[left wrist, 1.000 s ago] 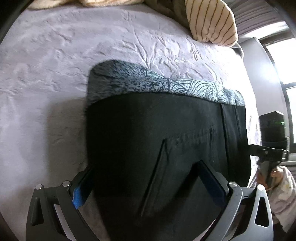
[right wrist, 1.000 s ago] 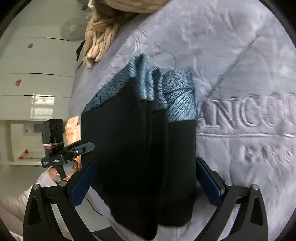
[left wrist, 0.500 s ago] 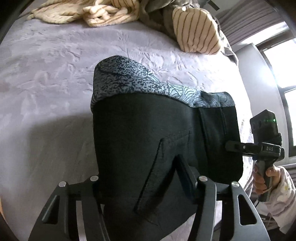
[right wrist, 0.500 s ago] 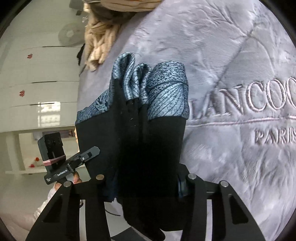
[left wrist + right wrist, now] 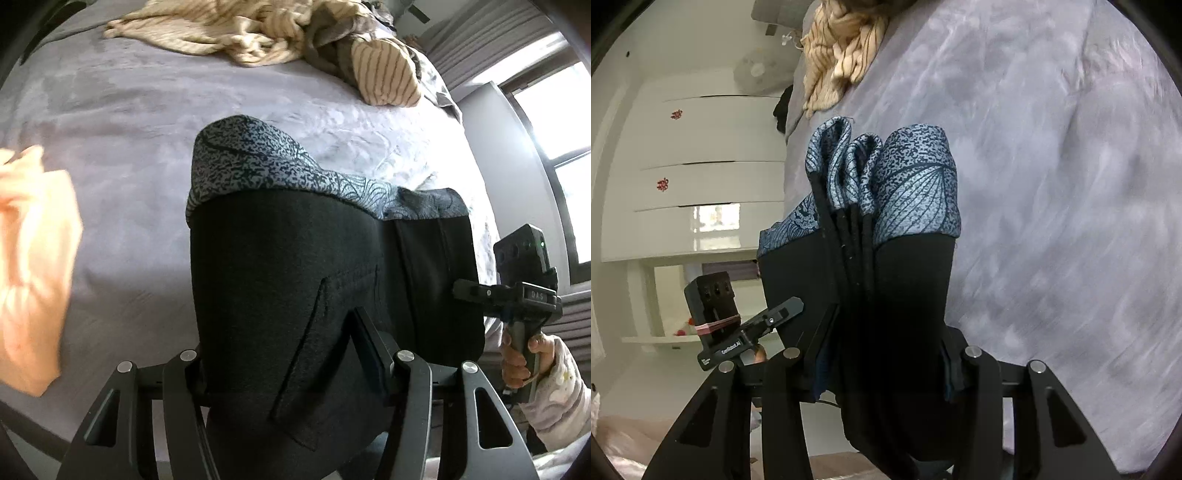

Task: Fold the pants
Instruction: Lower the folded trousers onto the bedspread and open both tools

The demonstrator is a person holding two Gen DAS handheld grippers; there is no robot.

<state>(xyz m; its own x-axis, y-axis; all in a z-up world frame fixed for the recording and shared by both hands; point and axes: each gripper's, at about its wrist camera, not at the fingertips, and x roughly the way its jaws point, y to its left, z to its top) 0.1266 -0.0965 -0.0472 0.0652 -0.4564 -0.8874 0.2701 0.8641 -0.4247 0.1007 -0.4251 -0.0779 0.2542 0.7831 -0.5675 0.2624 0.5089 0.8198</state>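
Note:
The folded black pants with blue-grey patterned cuffs are held up off the purple bedspread. My left gripper is shut on the near end of the bundle. My right gripper is shut on the other end of the pants, where several folded layers and cuffs show edge-on. The right gripper also shows in the left wrist view, and the left gripper in the right wrist view.
A striped beige blanket and a striped pillow lie at the far side of the bed. An orange cloth lies at the left. A window is at the right. White cabinets stand beyond the bed edge.
Both grippers closed on the folded pants and lifted the bundle off the bedspread. The orange cloth came into the left view.

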